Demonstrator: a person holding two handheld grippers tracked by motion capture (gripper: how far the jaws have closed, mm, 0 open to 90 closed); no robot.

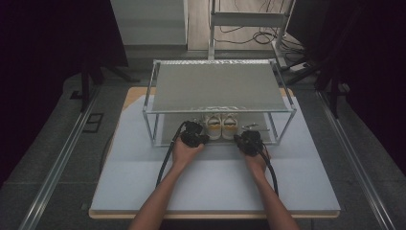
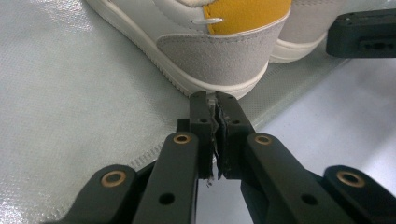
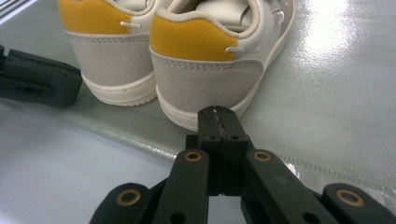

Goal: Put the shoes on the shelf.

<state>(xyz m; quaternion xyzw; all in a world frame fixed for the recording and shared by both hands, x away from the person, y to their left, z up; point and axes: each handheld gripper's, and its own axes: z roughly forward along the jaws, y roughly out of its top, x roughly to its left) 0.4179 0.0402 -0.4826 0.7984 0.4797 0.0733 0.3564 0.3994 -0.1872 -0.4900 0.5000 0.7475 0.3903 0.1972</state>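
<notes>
Shoes (image 1: 221, 125), a white pair w/ grey suede heels and yellow heel tabs, sit side by side on the lower shelf of a metal rack (image 1: 219, 86), heels facing the person.

Nearest: two bare forearms come up from the table's near edge over the pale blue-white table top (image 1: 143, 177). Left hand (image 1: 184, 151) and right hand (image 1: 256, 160) each grip a black tool, cable (image 1: 165, 160) looping back from the left one.

Next out, the left gripper (image 2: 212, 100) is pinched closed, jaws together w/ nothing between them, tips right at the sole edge of the left shoe (image 2: 219, 51); can't tell if they actually touch it. Right gripper (image 3: 217, 114) likewise closed on nothing, tips just at the heel of the right shoe (image 3: 210, 60), the other shoe (image 3: 109, 60) beside it. Each gripper view also catches part of the other black tool off to the side.

Shelf liner (image 2: 70, 93) under the shoes is a shiny woven grey sheet; its edge meets the table top right by the jaws.

Farther: rack's top shelf, flat grey, spans above the shoes. Beyond it, a white frame (image 1: 249, 19) and cables on the floor, dark drapes either side.
</notes>
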